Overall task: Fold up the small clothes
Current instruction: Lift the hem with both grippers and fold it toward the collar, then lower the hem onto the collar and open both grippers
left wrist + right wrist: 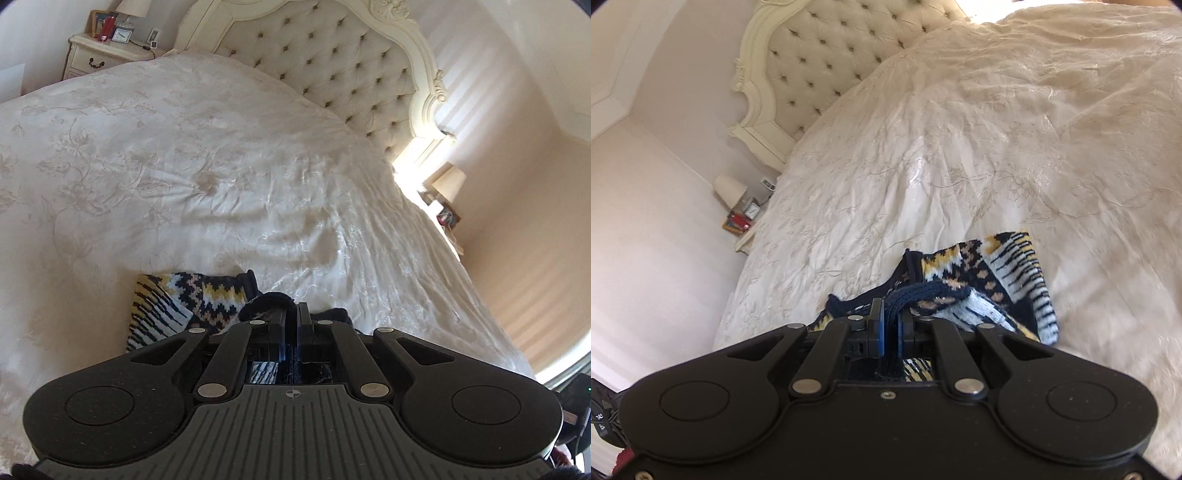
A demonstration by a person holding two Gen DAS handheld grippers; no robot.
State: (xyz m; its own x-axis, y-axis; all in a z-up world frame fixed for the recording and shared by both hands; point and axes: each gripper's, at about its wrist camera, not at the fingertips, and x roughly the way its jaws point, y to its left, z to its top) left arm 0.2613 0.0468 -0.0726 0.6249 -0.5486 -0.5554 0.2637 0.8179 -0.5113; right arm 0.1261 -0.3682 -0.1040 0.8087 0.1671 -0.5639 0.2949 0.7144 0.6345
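Garment: a small knitted piece point(192, 302) in navy, pale blue, mustard and tan, with zigzag bands, a spotted panel and a block of thin stripes; its edge band is plain dark navy ribbing.
Where it is: bunched on the bedspread point(184, 155) near the foot of the bed, directly ahead of both cameras; part of it is raised by the two grasps and the rest lies slumped on the cover.
Shape now: crumpled, with layers doubled over each other; in the right wrist view the striped panel point(1027, 280) stands up and leans to the right, the spotted part beside it.
Left tongs point(291, 314): clenched on a fold of the dark ribbing, which humps over the fingertips and runs down between the blue-edged pads.
Right tongs point(890, 314): clenched on a thick roll of navy ribbing, with pale blue knit spilling out just to the right.
Bedspread: cream, with a woven flower and stem pattern, creased throughout, bright where sunlight falls across it.
Open room: broad cover stretches from the garment up to the tufted headboard point(332, 62) and out to both sides.
Edges: the bed's side drops away towards a wall in each view.
Bedside: a cream nightstand point(107, 51) with a lamp, a small clock and red items stands by the headboard; a second lamp point(448, 182) sits at the opposite side.
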